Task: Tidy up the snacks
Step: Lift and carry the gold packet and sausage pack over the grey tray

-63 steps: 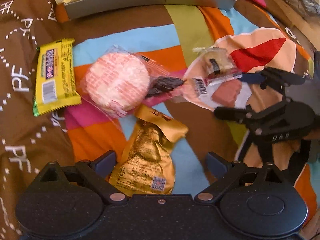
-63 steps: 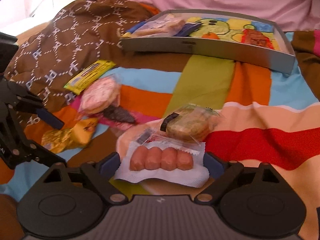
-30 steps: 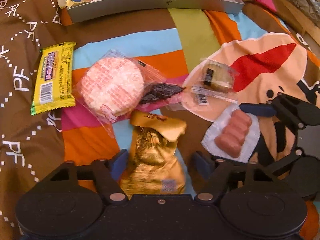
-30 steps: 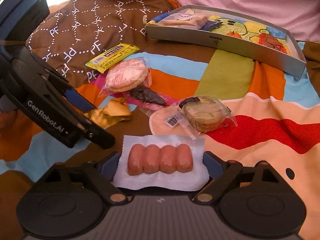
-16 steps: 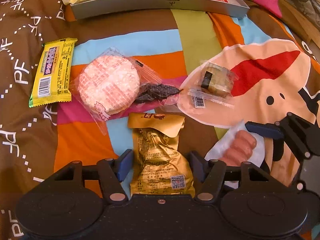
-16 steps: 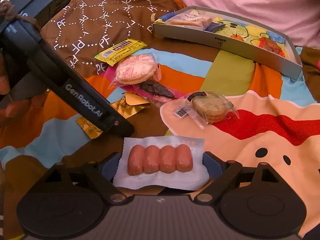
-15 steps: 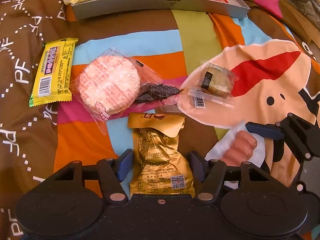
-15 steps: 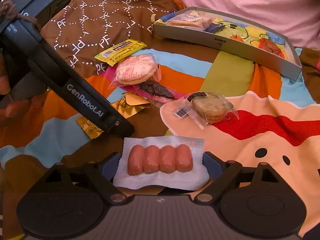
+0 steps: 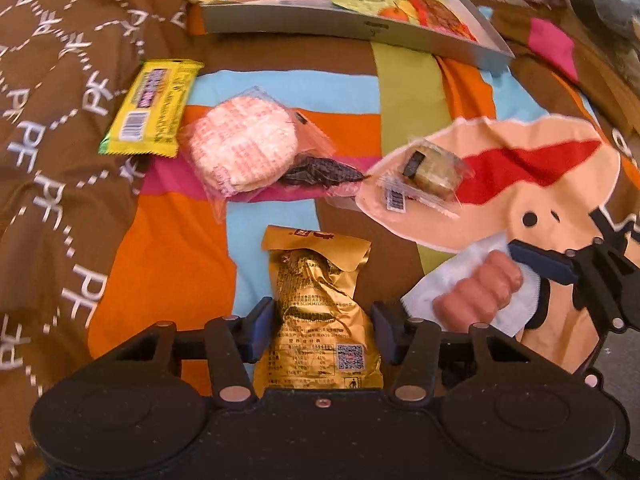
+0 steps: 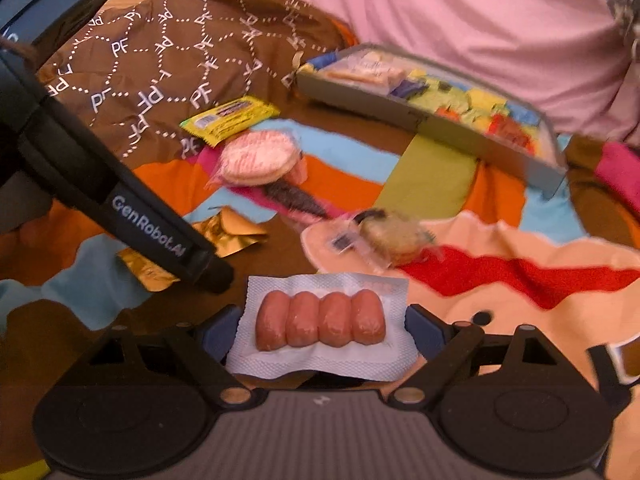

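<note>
While each gripper straddles a packet, the tray (image 9: 344, 26) lies far ahead.
Left gripper (image 9: 322, 322), part-closed on the gold pouch (image 9: 318, 304), long axis forward; right gripper (image 10: 322, 330) clasps the sausage pack (image 10: 320, 320) crosswise.

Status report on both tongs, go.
Left tongs shut on gold pack. Right tongs shut on sausage pack. Tray ahead, path clear.

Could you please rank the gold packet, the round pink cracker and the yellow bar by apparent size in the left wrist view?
1. Gold packet, though it is nearest the camera.
2. Round pink cracker.
3. Yellow bar, not much smaller than the cracker.
</note>
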Demonstrator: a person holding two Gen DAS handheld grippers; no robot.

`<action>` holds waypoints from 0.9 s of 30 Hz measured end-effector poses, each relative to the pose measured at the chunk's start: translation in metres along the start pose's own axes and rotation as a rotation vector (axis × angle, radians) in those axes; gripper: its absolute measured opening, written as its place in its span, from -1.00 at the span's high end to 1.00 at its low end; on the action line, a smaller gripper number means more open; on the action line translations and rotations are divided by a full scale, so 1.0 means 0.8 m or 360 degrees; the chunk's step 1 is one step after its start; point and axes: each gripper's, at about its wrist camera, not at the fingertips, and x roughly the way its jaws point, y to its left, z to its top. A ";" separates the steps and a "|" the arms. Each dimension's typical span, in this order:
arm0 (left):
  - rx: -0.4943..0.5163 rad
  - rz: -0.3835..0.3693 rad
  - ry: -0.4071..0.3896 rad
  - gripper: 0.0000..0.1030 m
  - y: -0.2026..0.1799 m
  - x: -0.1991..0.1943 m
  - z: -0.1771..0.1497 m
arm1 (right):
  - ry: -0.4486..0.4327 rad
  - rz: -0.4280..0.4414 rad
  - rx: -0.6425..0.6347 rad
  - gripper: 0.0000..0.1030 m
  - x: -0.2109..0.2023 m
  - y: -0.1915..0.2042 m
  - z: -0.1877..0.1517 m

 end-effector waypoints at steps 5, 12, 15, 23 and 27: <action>-0.0020 0.0015 -0.0026 -0.01 -0.002 -0.004 -0.007 | -0.0039 -0.0060 -0.0051 -0.76 -0.004 0.001 0.001; -0.0051 0.0014 -0.0046 0.01 -0.001 -0.007 -0.010 | -0.0061 -0.0059 -0.0047 -0.76 -0.008 0.001 0.002; -0.0063 0.0011 -0.0056 0.01 -0.003 -0.009 -0.011 | -0.0065 -0.0058 -0.0043 -0.76 -0.009 0.000 0.003; -0.0059 -0.0005 -0.0081 0.03 -0.008 -0.015 -0.015 | -0.0095 -0.0064 -0.0038 -0.76 -0.012 -0.002 0.004; -0.0079 -0.0036 -0.0092 0.03 -0.007 -0.018 -0.017 | -0.0101 -0.0068 -0.0034 -0.76 -0.014 -0.003 0.006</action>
